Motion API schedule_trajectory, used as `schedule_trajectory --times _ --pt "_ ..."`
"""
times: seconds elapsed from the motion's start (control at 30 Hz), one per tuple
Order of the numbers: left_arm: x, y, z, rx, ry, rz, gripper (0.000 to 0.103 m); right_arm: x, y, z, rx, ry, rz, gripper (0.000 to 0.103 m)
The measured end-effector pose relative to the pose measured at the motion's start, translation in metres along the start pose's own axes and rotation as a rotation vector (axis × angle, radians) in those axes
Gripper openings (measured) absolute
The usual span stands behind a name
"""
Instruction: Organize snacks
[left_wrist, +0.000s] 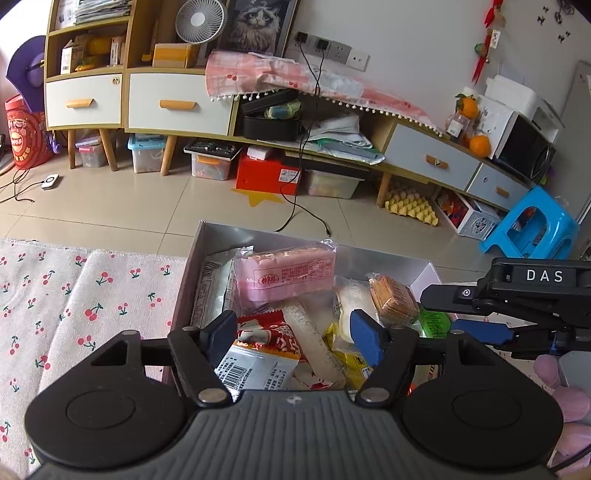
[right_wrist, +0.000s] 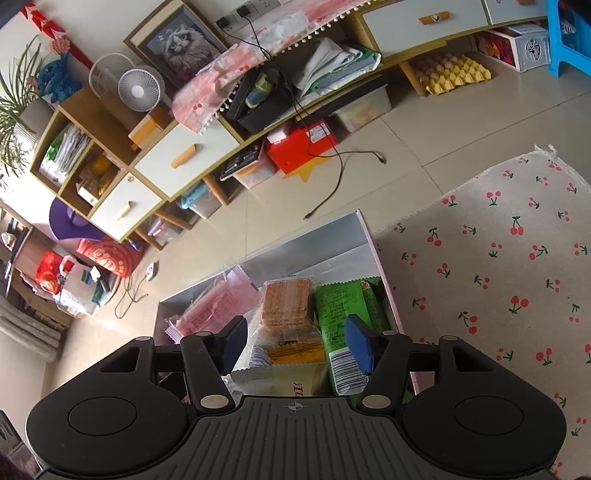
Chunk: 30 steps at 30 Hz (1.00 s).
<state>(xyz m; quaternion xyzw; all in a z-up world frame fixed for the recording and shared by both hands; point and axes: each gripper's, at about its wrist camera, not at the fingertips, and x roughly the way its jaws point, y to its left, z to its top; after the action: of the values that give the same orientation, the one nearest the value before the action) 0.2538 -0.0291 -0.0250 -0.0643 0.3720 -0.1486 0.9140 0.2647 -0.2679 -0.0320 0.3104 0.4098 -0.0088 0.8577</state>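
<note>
A silver-lined box (left_wrist: 207, 236) of snack packets stands on a cherry-print cloth (left_wrist: 74, 295). It holds a pink wafer pack (left_wrist: 284, 275), a brown cracker pack (left_wrist: 393, 297), a red-and-white packet (left_wrist: 269, 332) and a green packet (left_wrist: 436, 323). My left gripper (left_wrist: 293, 338) is open above the box, over the red-and-white packet, holding nothing. My right gripper (right_wrist: 295, 341) is open above the box (right_wrist: 364, 236), over the cracker pack (right_wrist: 286, 304), beside the green packet (right_wrist: 341, 325) and pink pack (right_wrist: 218, 308). It also shows at the right in the left wrist view (left_wrist: 480, 321).
Tiled floor (left_wrist: 147, 206) lies beyond the box, with a black cable (left_wrist: 295, 210) trailing near its far edge. A long low cabinet (left_wrist: 177, 99) with storage bins under it lines the wall. A blue stool (left_wrist: 532, 229) stands at the right.
</note>
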Motion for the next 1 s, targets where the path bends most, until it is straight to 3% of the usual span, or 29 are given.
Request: schedule_trajectory --times 0.1,0.2,0.37,0.43,0.73,1.0 --pt "-0.006 -0.003 -0.001 0.012 0.004 0.001 0.068 -0.009 0.0 -0.003 -0.007 -0.002 0.0 0.059" --pt "-0.014 -0.005 -0.004 0.029 0.005 0.008 0.072 -0.021 -0.001 -0.007 -0.013 -0.012 -0.006 0.07" --pt "-0.032 -0.004 -0.013 0.031 0.01 0.017 0.078 -0.043 -0.008 -0.015 -0.017 -0.018 -0.02 0.071" --pt "-0.039 -0.003 -0.017 0.028 0.012 0.024 0.082 -0.052 -0.012 -0.02 -0.015 -0.018 -0.029 0.077" --pt "-0.071 0.001 -0.044 0.031 0.03 0.115 0.098 -0.088 -0.027 -0.057 -0.018 0.005 -0.072 0.082" --pt "-0.095 0.0 -0.068 0.021 0.08 0.189 0.102 -0.117 -0.022 -0.094 -0.07 0.03 -0.091 0.083"
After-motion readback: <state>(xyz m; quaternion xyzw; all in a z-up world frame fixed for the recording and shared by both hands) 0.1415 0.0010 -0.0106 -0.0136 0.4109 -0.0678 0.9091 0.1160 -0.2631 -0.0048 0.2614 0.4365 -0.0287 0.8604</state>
